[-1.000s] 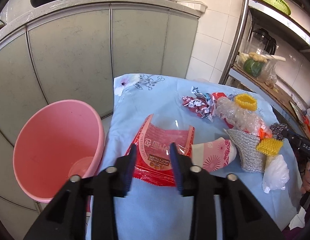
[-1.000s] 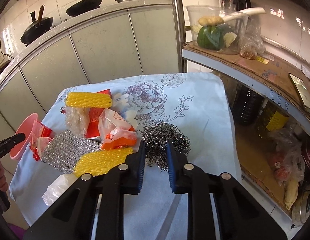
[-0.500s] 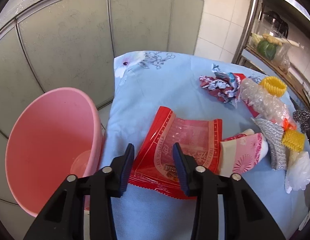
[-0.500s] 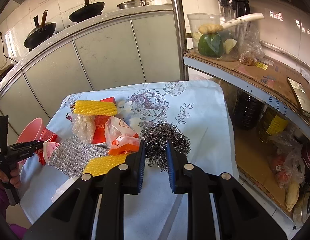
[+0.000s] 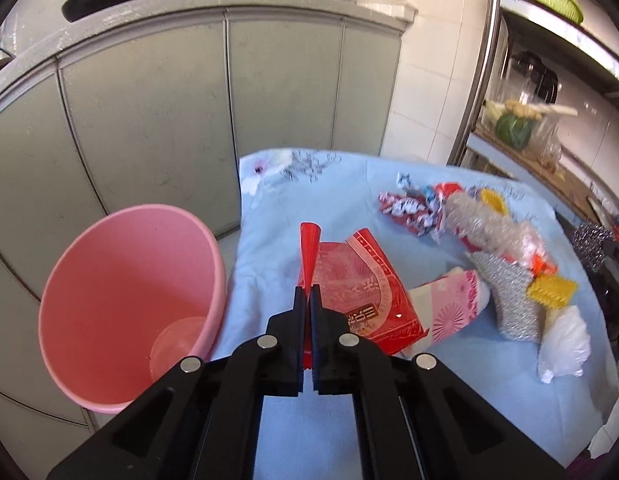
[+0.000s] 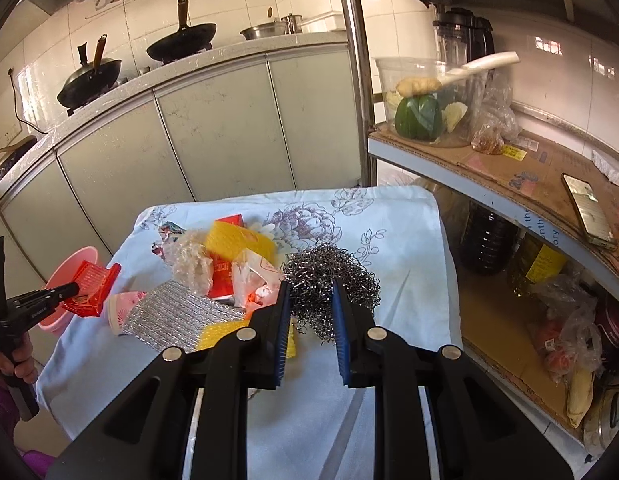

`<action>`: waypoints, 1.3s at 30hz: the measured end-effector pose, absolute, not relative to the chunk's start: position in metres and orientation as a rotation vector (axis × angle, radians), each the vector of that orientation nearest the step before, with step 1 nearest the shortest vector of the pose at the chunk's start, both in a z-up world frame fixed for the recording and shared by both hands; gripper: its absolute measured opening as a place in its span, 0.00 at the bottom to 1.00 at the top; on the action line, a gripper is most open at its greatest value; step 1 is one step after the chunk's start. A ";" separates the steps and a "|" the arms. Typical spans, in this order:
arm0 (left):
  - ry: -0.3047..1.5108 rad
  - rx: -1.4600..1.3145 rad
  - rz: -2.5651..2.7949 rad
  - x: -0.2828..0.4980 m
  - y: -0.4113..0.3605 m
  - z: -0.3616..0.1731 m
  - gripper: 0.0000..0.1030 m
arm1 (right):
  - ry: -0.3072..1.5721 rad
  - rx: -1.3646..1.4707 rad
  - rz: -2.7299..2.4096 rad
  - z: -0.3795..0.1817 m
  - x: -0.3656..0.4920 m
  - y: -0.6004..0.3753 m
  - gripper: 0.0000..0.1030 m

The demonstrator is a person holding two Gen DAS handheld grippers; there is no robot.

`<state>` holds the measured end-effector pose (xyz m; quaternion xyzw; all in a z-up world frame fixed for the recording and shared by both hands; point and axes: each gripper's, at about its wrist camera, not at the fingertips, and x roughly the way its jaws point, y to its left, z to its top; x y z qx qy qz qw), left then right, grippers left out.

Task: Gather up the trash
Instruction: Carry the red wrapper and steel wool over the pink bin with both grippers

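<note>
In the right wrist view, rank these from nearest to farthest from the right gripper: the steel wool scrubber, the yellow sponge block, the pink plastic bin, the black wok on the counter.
1. Steel wool scrubber: just beyond the open right gripper, between its jaws.
2. Yellow sponge block: farther back on the cloth, left of centre.
3. Pink plastic bin: off the table's left edge.
4. Black wok: up on the counter behind.

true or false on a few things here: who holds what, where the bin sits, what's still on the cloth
1. The left gripper is shut on the red wrapper. True.
2. The right gripper has lifted the steel wool. False: its jaws are open around the wool, which lies on the cloth.
3. The pink bin stands on the cloth. False: it is beside the table, off its left edge.
4. A clear plastic cup lies inside the bin. True.
5. The silver scouring pad is in the bin. False: it is on the cloth.
</note>
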<state>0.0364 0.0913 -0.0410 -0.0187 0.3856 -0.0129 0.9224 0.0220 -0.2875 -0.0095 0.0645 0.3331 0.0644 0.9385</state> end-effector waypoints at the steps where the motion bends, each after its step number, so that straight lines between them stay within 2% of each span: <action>1: 0.777 -0.046 -0.023 0.032 0.093 -0.036 0.01 | 0.675 0.131 0.134 -0.007 0.020 -0.287 0.20; 11: 0.624 -0.071 0.045 -0.007 0.116 0.007 0.01 | 0.616 0.102 0.229 0.025 0.011 -0.256 0.20; 20: 0.541 -0.084 0.209 -0.041 0.165 0.027 0.01 | 0.610 0.041 0.460 0.032 0.026 -0.164 0.20; 30: 0.582 -0.123 0.339 -0.048 0.209 0.008 0.02 | 0.637 -0.037 0.768 0.034 0.050 -0.031 0.20; 39: 0.658 -0.172 0.432 -0.034 0.240 -0.023 0.02 | 0.728 -0.084 0.936 0.011 0.068 0.069 0.20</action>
